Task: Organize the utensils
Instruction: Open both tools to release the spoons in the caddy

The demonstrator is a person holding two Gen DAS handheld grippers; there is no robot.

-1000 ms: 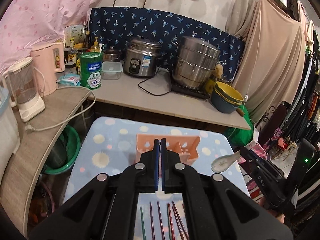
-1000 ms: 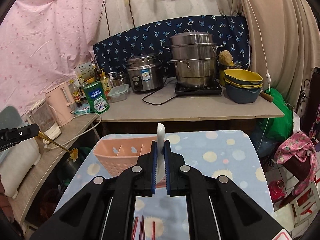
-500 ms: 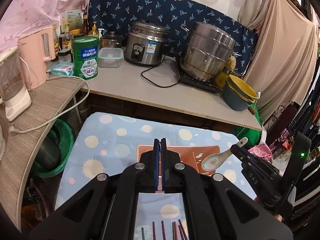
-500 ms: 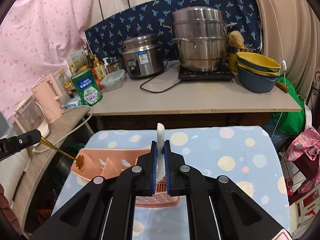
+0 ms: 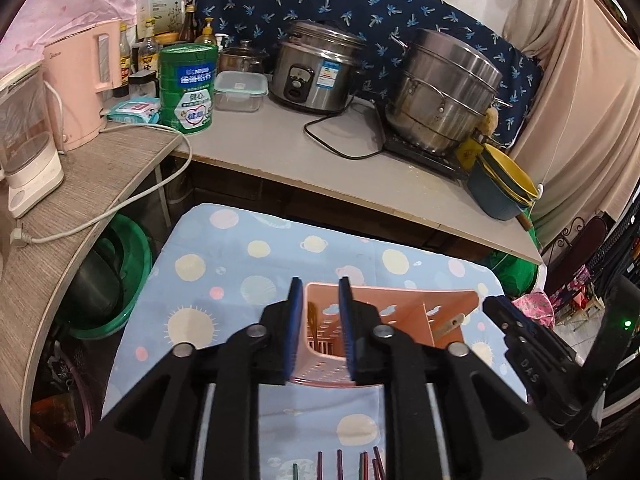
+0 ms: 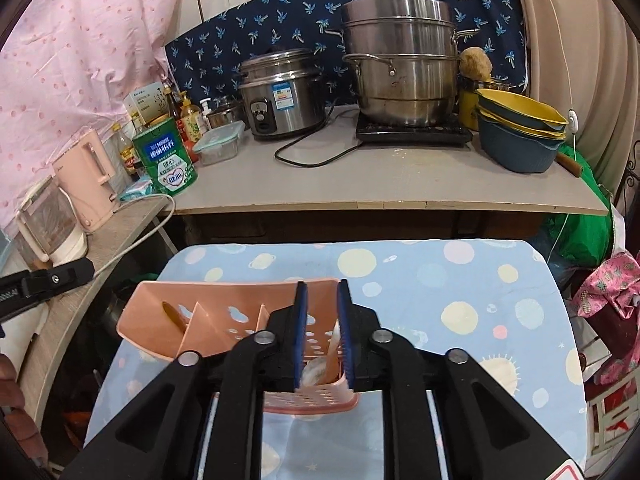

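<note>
Counter (image 6: pixel 400 184) of pale board spans the far side of both views, carrying a stacked steel steamer (image 6: pixel 400 68), a rice cooker (image 6: pixel 284 92), a pile of yellow and blue bowls (image 6: pixel 520 136), a green tin (image 6: pixel 166 156), a clear lidded box (image 6: pixel 218 144) and a pink kettle (image 6: pixel 90 184); nearer the cameras lies a low surface under a blue spotted cloth (image 6: pixel 460 280), and on that cloth stands the peach utensil caddy (image 6: pixel 224 312), perforated and split into compartments by slanted dividers; the left claw (image 5: pixel 319 330) hangs over the caddy's left end with its blue-padded fingers apart and nothing between them, and a gold-brown utensil (image 5: pixel 314 320) stands in the compartment right below it; the right claw (image 6: pixel 322 330) hangs over the caddy's right end, likewise spread and empty, and a white ceramic spoon (image 6: pixel 320 364) sits in the compartment beneath it, bowl down and handle leaning up against the wall; in the left wrist view the right claw's black body shows at the right edge beside the caddy; at the bottom of that view, between the left claw's arms, the tips of several chopsticks (image 5: pixel 339 462) in red, green and purple lie on the cloth, apart from the caddy.
</note>
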